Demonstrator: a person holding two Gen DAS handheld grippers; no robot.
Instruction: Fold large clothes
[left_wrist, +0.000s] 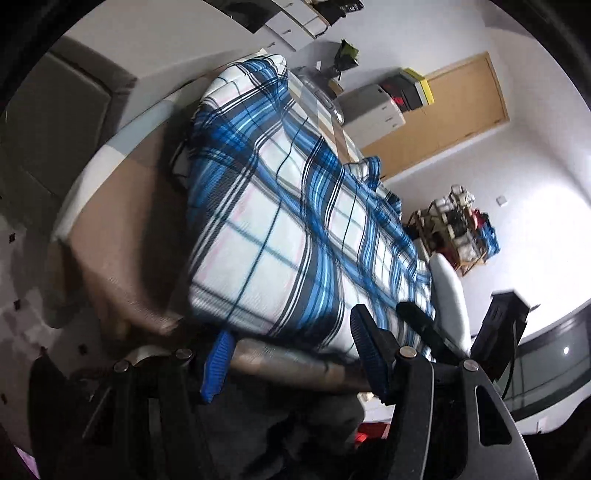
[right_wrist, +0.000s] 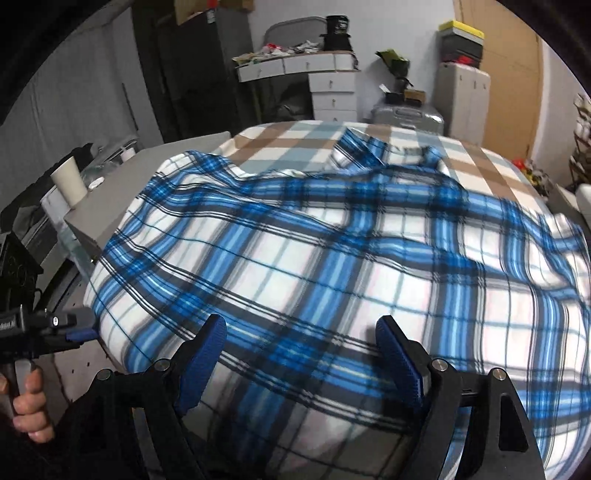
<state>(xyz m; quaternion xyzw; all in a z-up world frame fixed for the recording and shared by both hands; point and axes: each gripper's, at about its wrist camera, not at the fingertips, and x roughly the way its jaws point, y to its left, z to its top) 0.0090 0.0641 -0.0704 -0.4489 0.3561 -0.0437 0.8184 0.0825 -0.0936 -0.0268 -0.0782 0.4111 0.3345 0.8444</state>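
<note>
While a blue plaid shirt (right_wrist: 332, 258) is lying spread across the checked bed (right_wrist: 280, 140), the right gripper (right_wrist: 301, 354) is hovering with jaws spread and the left gripper (left_wrist: 291, 354) is holding its jaws apart at the hem

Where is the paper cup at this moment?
In the right wrist view the paper cup stands upside down at the far left, on a grey surface beside the blue plaid shirt, just above the left gripper.
</note>
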